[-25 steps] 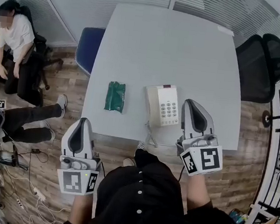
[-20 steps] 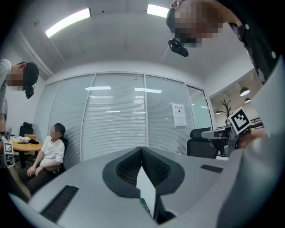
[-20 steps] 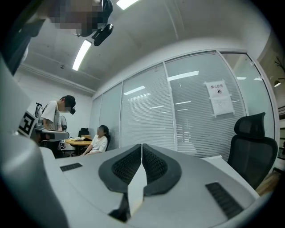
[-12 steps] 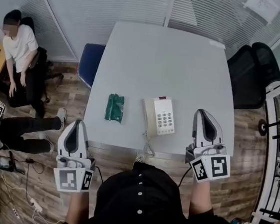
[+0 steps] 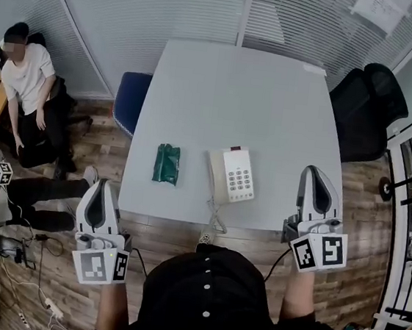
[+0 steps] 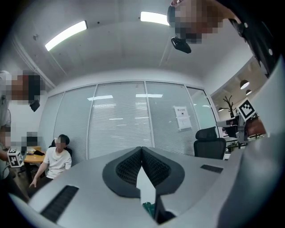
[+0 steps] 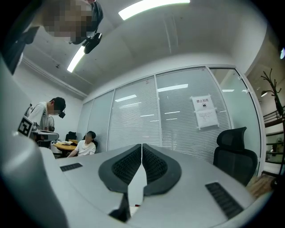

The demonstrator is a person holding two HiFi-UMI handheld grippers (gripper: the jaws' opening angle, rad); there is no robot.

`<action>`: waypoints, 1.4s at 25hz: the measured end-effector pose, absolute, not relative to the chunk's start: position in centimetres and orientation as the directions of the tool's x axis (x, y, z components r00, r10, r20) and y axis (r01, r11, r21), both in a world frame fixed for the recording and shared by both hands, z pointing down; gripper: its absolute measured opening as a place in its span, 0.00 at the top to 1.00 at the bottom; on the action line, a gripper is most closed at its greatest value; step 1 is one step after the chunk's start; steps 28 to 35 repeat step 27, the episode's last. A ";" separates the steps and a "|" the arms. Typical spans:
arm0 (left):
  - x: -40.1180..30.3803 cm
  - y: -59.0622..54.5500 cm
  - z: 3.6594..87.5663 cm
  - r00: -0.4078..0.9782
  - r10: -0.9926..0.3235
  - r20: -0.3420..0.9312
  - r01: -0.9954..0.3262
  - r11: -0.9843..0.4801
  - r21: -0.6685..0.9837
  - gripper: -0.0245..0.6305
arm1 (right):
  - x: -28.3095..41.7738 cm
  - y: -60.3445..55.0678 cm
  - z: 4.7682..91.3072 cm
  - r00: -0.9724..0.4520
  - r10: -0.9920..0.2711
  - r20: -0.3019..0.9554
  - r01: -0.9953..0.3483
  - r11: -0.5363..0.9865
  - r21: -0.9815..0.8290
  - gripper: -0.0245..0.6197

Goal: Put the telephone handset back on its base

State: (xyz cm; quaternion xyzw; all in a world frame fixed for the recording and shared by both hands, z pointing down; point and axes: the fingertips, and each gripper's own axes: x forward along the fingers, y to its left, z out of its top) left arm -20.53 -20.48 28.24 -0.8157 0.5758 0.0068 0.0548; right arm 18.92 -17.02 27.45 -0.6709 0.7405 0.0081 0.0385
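Note:
A white telephone [image 5: 236, 174] with a grey keypad lies near the front edge of the pale table [image 5: 237, 90]. Its handset [image 5: 213, 175] lies along the base's left side, and the cord [image 5: 215, 217] hangs off the table edge. My left gripper [image 5: 105, 183] is shut and empty, left of the table's front corner, over the floor. My right gripper [image 5: 315, 170] is also shut and empty, over the table's front right edge, right of the phone. The pads meet at the tips in both the left gripper [image 6: 141, 148] view and the right gripper [image 7: 142, 145] view.
A green packet [image 5: 166, 163] lies left of the phone. A blue chair [image 5: 130, 94] stands at the table's left side and a black office chair [image 5: 368, 105] at its right. A person [image 5: 26, 73] sits far left; cables [image 5: 30, 251] lie on the wooden floor.
Both grippers have drawn back from the telephone. The right one went rightwards from beside the phone to the table's edge. The left one shifted further left.

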 end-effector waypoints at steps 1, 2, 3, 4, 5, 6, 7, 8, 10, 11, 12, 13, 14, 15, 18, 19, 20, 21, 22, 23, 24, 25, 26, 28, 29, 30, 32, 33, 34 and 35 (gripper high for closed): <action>-20.4 -20.4 28.3 0.341 -0.937 -0.075 -0.939 -0.335 -0.081 0.94 | 18.7 -17.0 27.6 -0.101 -0.993 -0.063 -0.994 0.103 -0.035 0.91; -20.2 -20.4 28.3 0.344 -0.936 -0.075 -0.938 -0.338 -0.080 0.94 | 18.5 -17.0 27.8 -0.107 -0.993 -0.056 -0.994 0.108 -0.027 0.91; -20.2 -20.3 28.4 0.347 -0.935 -0.073 -0.937 -0.341 -0.079 0.94 | 18.2 -17.1 28.0 -0.111 -0.993 -0.049 -0.994 0.112 -0.017 0.91; -20.2 -20.3 28.4 0.347 -0.935 -0.072 -0.936 -0.342 -0.079 0.94 | 18.1 -17.0 28.2 -0.114 -0.992 -0.045 -0.993 0.115 -0.011 0.91; -20.2 -20.3 28.3 0.347 -0.935 -0.071 -0.936 -0.342 -0.080 0.94 | 18.0 -17.0 28.2 -0.115 -0.992 -0.044 -0.993 0.115 -0.009 0.91; -20.2 -20.3 28.1 0.347 -0.935 -0.072 -0.936 -0.341 -0.082 0.94 | 18.0 -17.0 28.2 -0.115 -0.992 -0.046 -0.993 0.115 -0.011 0.91; -20.2 -20.3 27.9 0.347 -0.935 -0.074 -0.936 -0.341 -0.084 0.94 | 18.0 -17.1 28.1 -0.114 -0.992 -0.047 -0.993 0.115 -0.013 0.91; -20.2 -20.3 27.7 0.347 -0.935 -0.076 -0.936 -0.341 -0.086 0.94 | 18.0 -17.2 28.1 -0.115 -0.992 -0.046 -0.993 0.115 -0.012 0.91; -20.3 -20.2 27.6 0.345 -0.935 -0.079 -0.937 -0.338 -0.087 0.94 | 17.9 -17.3 28.2 -0.117 -0.992 -0.044 -0.993 0.118 -0.010 0.91; -20.3 -20.2 27.5 0.343 -0.936 -0.080 -0.938 -0.336 -0.086 0.94 | 17.8 -17.4 28.3 -0.119 -0.992 -0.043 -0.993 0.119 -0.007 0.91; -20.3 -20.2 27.6 0.342 -0.936 -0.079 -0.938 -0.336 -0.085 0.94 | 17.7 -17.4 28.3 -0.120 -0.992 -0.043 -0.993 0.120 -0.003 0.91; -20.3 -20.1 27.6 0.342 -0.936 -0.079 -0.938 -0.336 -0.084 0.94 | 17.6 -17.4 28.3 -0.120 -0.992 -0.043 -0.993 0.120 0.002 0.91; -20.2 -20.1 27.7 0.343 -0.936 -0.080 -0.938 -0.337 -0.085 0.94 | 17.5 -17.5 28.4 -0.118 -0.992 -0.044 -0.993 0.118 0.008 0.91; -20.2 -20.0 27.7 0.344 -0.936 -0.080 -0.937 -0.338 -0.085 0.94 | 17.5 -17.5 28.4 -0.117 -0.992 -0.045 -0.993 0.116 0.012 0.91; -20.2 -20.0 27.8 0.345 -0.935 -0.078 -0.937 -0.338 -0.084 0.94 | 17.3 -17.6 28.4 -0.119 -0.992 -0.045 -0.993 0.118 0.016 0.91; -20.2 -20.1 27.8 0.345 -0.935 -0.077 -0.937 -0.339 -0.084 0.94 | 17.2 -17.7 28.4 -0.120 -0.992 -0.046 -0.993 0.119 0.016 0.91; -20.2 -20.1 27.8 0.345 -0.935 -0.077 -0.937 -0.339 -0.083 0.94 | 17.1 -17.8 28.4 -0.121 -0.992 -0.047 -0.993 0.120 0.016 0.91; -20.2 -20.1 27.8 0.345 -0.936 -0.077 -0.937 -0.338 -0.083 0.94 | 17.1 -17.8 28.4 -0.122 -0.991 -0.048 -0.992 0.121 0.016 0.91; -20.2 -20.1 27.8 0.344 -0.936 -0.079 -0.938 -0.337 -0.084 0.94 | 17.0 -17.9 28.4 -0.123 -0.991 -0.048 -0.992 0.123 0.015 0.91; -20.2 -20.1 27.6 0.343 -0.936 -0.083 -0.938 -0.336 -0.086 0.94 | 17.0 -17.9 28.4 -0.124 -0.991 -0.048 -0.992 0.123 0.015 0.91; -20.2 -20.0 27.4 0.342 -0.935 -0.092 -0.938 -0.335 -0.090 0.94 | 17.0 -17.9 28.4 -0.123 -0.991 -0.048 -0.992 0.123 0.016 0.91; -20.2 -19.9 27.1 0.343 -0.934 -0.103 -0.938 -0.334 -0.094 0.94 | 17.0 -17.9 28.3 -0.122 -0.991 -0.050 -0.992 0.121 0.017 0.91; -20.1 -19.8 26.8 0.345 -0.931 -0.115 -0.937 -0.335 -0.098 0.94 | 17.0 -17.9 28.3 -0.120 -0.991 -0.052 -0.993 0.119 0.018 0.91; -20.0 -19.7 26.6 0.348 -0.929 -0.128 -0.936 -0.337 -0.101 0.94 | 17.0 -17.9 28.2 -0.118 -0.992 -0.054 -0.993 0.117 0.020 0.92; -20.0 -19.7 26.6 0.348 -0.929 -0.128 -0.936 -0.337 -0.101 0.94 | 17.0 -17.9 28.2 -0.118 -0.992 -0.054 -0.993 0.117 0.020 0.92; -20.0 -19.7 26.6 0.348 -0.929 -0.128 -0.936 -0.337 -0.101 0.94 | 17.0 -17.9 28.2 -0.118 -0.992 -0.054 -0.993 0.117 0.020 0.92; -20.0 -19.7 26.6 0.348 -0.929 -0.128 -0.936 -0.337 -0.101 0.94 | 17.0 -17.9 28.2 -0.118 -0.992 -0.054 -0.993 0.117 0.020 0.92; -20.0 -19.7 26.6 0.348 -0.929 -0.128 -0.936 -0.337 -0.101 0.94 | 17.0 -17.9 28.2 -0.118 -0.992 -0.054 -0.993 0.117 0.020 0.92; -20.0 -19.7 26.6 0.348 -0.929 -0.128 -0.936 -0.337 -0.101 0.94 | 17.0 -17.9 28.2 -0.118 -0.992 -0.054 -0.993 0.117 0.020 0.92; -20.0 -19.7 26.6 0.348 -0.929 -0.128 -0.936 -0.337 -0.101 0.94 | 17.0 -17.9 28.2 -0.118 -0.992 -0.054 -0.993 0.117 0.020 0.92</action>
